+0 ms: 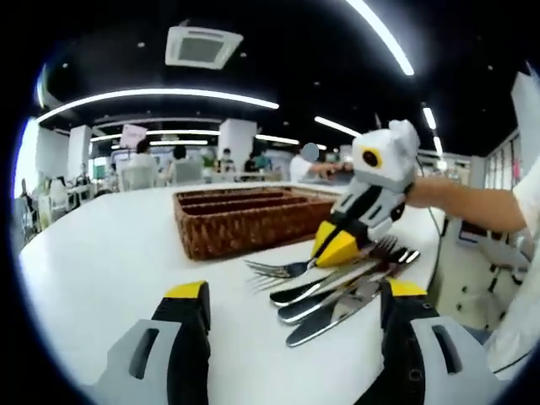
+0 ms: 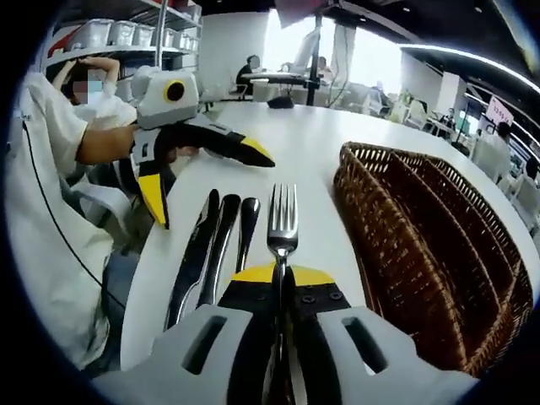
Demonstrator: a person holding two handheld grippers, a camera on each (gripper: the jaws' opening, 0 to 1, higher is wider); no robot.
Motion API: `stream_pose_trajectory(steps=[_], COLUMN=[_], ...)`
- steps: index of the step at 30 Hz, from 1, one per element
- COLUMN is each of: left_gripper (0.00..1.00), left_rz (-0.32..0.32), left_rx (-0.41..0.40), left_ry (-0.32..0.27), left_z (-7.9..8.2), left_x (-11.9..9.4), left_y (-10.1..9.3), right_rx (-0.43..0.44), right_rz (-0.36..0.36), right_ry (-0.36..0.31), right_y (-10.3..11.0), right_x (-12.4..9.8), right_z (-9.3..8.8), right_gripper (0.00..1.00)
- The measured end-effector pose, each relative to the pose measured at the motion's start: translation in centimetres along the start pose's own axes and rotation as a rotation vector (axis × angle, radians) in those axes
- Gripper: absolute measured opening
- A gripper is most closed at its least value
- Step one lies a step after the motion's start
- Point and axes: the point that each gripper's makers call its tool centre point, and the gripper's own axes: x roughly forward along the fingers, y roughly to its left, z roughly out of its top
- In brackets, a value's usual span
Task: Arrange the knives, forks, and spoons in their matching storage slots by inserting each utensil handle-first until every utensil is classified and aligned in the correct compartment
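Wicker tray (image 2: 439,245): woven brown basket with long parallel slots, standing on the white table (image 1: 101,253); in the right gripper view it lies just right of the cutlery, its slots running away from the camera — seemingly so a handle can slide straight in.

Left gripper (image 2: 211,181): in the right gripper view it comes in from the left, held by a person's hand, its yellow-tipped jaws spread wide and holding nothing; in its own view the two jaws rise apart on either side of the cutlery. It hovers near the pile without touching, probably waiting its turn.

Knives (image 2: 202,253): two dark-looking blades side by side on the table, just left of the fork, pointing away from the right gripper's camera.

Spoon (image 2: 246,228): lying between the knives and the fork, close against both; I cannot tell its bowl end clearly.

Fork (image 2: 282,221): tines pointing away, handle running back between the right gripper's jaws.

Right gripper (image 2: 282,278): jaws closed on the fork's handle, low on the table — held by the handle end, likely so it can be lifted clear of the pile.

Progress: the tray's slots look unfilled, so sorting seems barely begun.

Next: lift the fork and turn it handle-first towards a slot.
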Motion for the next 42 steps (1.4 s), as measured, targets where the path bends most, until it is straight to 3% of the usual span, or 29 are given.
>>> stream_pose_trajectory(steps=[5,6,9,12,21,24,30,36,42], left_gripper=[0.83,0.83,0.83,0.82,0.82,0.82,0.82,0.82,0.85], left_rz=[-0.001,-0.002,-0.005,-0.01,-0.024,-0.027,-0.026,0.047,0.081], left_rx=[-0.003,0.001,0.001,-0.003,-0.009,-0.01,-0.021,0.044,0.104], left_ry=[-0.002,-0.001,0.002,0.016,0.004,0.003,0.0,0.025,0.056], left_z=[0.0,-0.1,-0.3,-0.9,-0.3,-0.3,-0.4,-0.6,-0.5], left_x=[0.0,0.0,0.0,0.1,0.4,0.5,0.8,0.4,0.7], left_y=[-0.2,-0.4,-0.6,-0.9,-1.7,-1.9,-2.4,-1.4,-1.2], right_rx=[-0.016,-0.054,-0.049,-0.07,-0.098,-0.127,-0.126,-0.165,-0.174], right_rz=[-0.019,-0.077,-0.062,-0.084,-0.153,-0.194,-0.2,-0.211,-0.197], right_ry=[0.001,0.006,0.013,-0.009,-0.037,-0.032,-0.024,-0.007,0.019], right_y=[-0.9,-1.8,-1.5,-1.6,-3.1,-3.7,-4.8,-7.0,-8.4], right_x=[0.2,0.1,0.0,-0.7,-4.7,-6.0,-6.9,-7.4,-7.3], right_z=[0.2,0.3,0.3,1.2,3.6,4.0,3.8,4.6,5.4], right_gripper=[0.03,0.03,0.03,0.03,0.03,0.03,0.03,0.03,0.03])
